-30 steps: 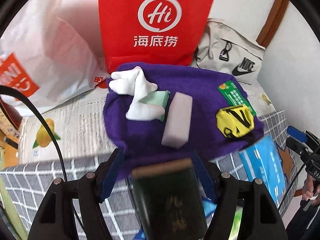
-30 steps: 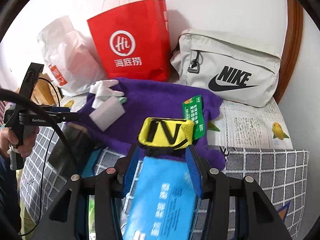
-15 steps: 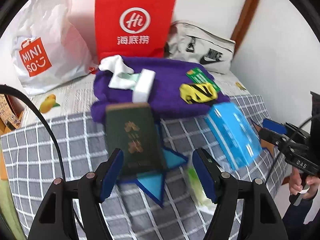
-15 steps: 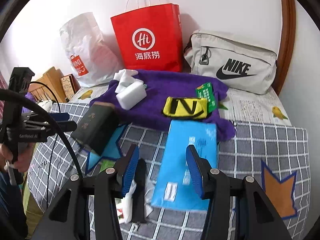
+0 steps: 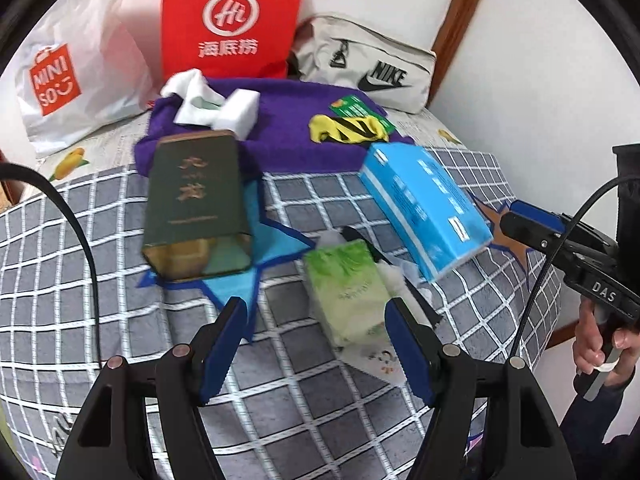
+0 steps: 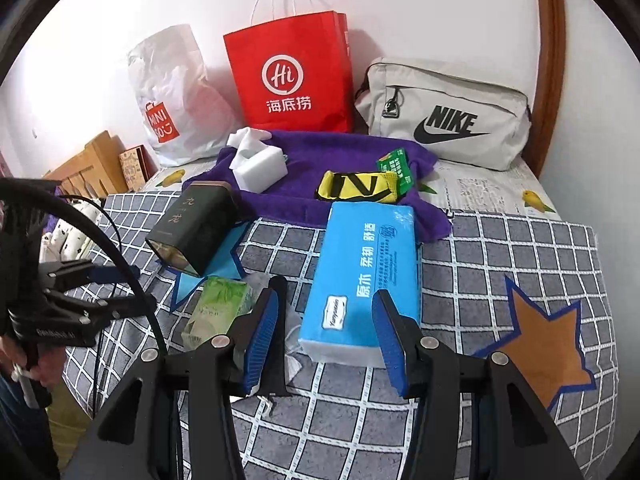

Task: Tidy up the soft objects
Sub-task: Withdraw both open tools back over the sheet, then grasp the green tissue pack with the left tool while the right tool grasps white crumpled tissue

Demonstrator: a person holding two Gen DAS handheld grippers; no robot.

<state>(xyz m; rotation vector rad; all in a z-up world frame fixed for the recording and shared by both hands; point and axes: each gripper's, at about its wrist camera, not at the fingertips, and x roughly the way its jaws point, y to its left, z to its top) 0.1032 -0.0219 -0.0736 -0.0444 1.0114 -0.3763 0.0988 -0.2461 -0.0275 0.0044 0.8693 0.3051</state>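
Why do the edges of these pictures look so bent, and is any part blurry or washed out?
Both views come through fisheye lenses, so the checked blanket bulges and black corners frame each picture. Left wrist view: the dark green tin and red paper bag look slightly smeared. Right wrist view: sharper, print on the blue tissue pack is readable, while the wall above the white plastic bag glows pale and washed out.

a black object (image 6: 278,292) is hiding behind the right gripper's finger (image 6: 262,330), too covered to identify. the dark green tin (image 5: 196,204) is blurring, its small lettering staying unreadable.
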